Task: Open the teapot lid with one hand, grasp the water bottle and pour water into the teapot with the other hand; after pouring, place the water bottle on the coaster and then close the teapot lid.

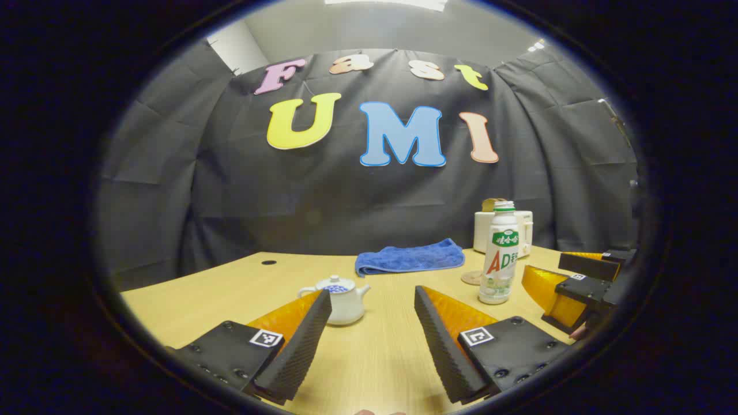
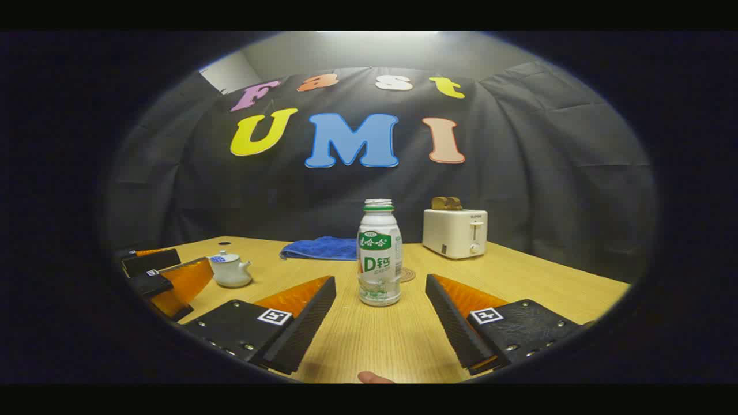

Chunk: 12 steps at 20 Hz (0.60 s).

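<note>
start of task, nothing grasped yet – left gripper (image 1: 372, 323) and right gripper (image 2: 380, 314) both spread wide, empty. small white ceramic teapot (image 1: 340, 300) w/ lid on, lower centre; white plastic water bottle (image 2: 379, 253) mid-frame btwn right fingers, round coaster (image 2: 407, 274) behind. next: left to lid knob.

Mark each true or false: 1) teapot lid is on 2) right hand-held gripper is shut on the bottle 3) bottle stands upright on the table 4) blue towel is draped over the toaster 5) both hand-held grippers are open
1) The teapot has its lid on: true.
2) The right hand-held gripper is shut on the water bottle: false, it is open, short of the bottle.
3) The bottle stands upright on the table: true.
4) The blue towel is draped over the toaster: false, it lies on the table.
5) The left hand-held gripper and the right are open: true.
</note>
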Available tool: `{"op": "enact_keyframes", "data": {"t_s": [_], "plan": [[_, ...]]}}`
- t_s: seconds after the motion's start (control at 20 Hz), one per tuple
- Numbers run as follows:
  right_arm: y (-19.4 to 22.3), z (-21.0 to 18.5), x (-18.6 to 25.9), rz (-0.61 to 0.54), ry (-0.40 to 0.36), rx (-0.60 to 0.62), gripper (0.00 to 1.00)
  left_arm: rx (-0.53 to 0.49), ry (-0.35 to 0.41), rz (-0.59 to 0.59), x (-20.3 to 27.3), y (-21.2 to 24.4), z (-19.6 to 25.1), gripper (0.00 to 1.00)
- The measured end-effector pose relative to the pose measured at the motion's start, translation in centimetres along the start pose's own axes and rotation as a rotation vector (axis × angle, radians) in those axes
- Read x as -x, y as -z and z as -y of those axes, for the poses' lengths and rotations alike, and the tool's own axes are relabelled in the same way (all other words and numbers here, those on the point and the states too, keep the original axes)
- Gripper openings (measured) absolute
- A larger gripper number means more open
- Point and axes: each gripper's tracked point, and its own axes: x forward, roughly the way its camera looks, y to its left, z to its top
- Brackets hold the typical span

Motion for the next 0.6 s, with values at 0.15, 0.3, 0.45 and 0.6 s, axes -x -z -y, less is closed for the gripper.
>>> {"op": "enact_keyframes", "data": {"t_s": [0.15, 0.3, 0.45, 0.6], "plan": [[0.09, 0.06, 0.16, 0.002, -0.026, 0.002, 0.96, 0.001, -0.033, -0.004, -0.10, -0.05, -0.07, 0.99], [0.07, -0.11, 0.02, 0.003, -0.028, 0.003, 0.97, 0.004, -0.028, -0.005, -0.13, 0.04, -0.02, 0.99], [0.12, -0.12, 0.02, 0.003, -0.045, 0.004, 0.97, 0.005, -0.025, -0.005, -0.21, -0.01, -0.12, 0.99], [0.14, -0.15, -0.07, 0.004, -0.039, 0.004, 0.97, 0.007, -0.012, -0.007, -0.11, 0.08, 0.02, 0.99]]}}
